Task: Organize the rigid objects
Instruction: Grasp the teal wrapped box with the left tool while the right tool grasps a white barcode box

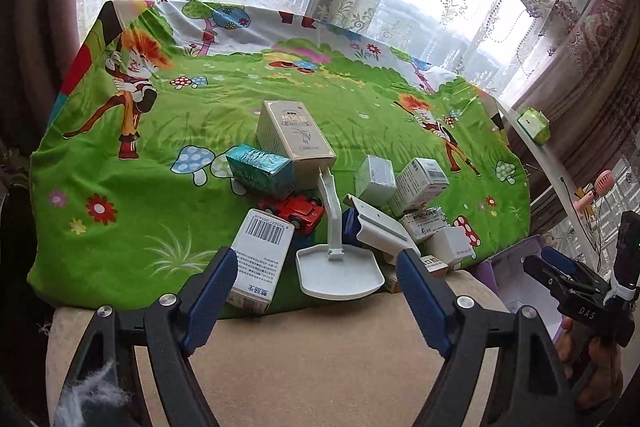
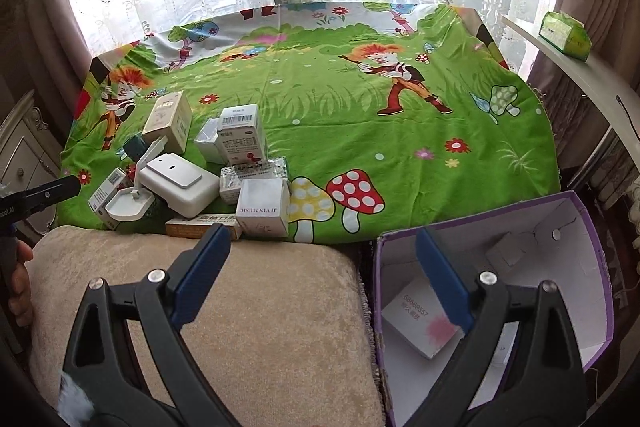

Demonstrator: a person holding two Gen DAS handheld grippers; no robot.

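A pile of small boxes lies on the green cartoon cloth (image 1: 200, 115): a beige carton (image 1: 294, 137), a teal box (image 1: 262, 171), a barcode box (image 1: 260, 259), a red toy car (image 1: 298, 213), a white stand (image 1: 338, 269) and a white device (image 1: 384, 227). My left gripper (image 1: 316, 267) is open and empty, just short of the pile. My right gripper (image 2: 324, 247) is open and empty above the beige cushion (image 2: 240, 307), beside the purple box (image 2: 500, 267). The pile also shows in the right wrist view, with the white device (image 2: 180, 183) and a white carton (image 2: 262, 207).
The purple box holds a white-pink packet (image 2: 420, 319) and a small white box (image 2: 506, 251). A green tissue pack (image 2: 564, 35) sits on a white shelf at right. A cabinet (image 2: 24, 155) stands at left. Lace curtains and a window lie behind the table.
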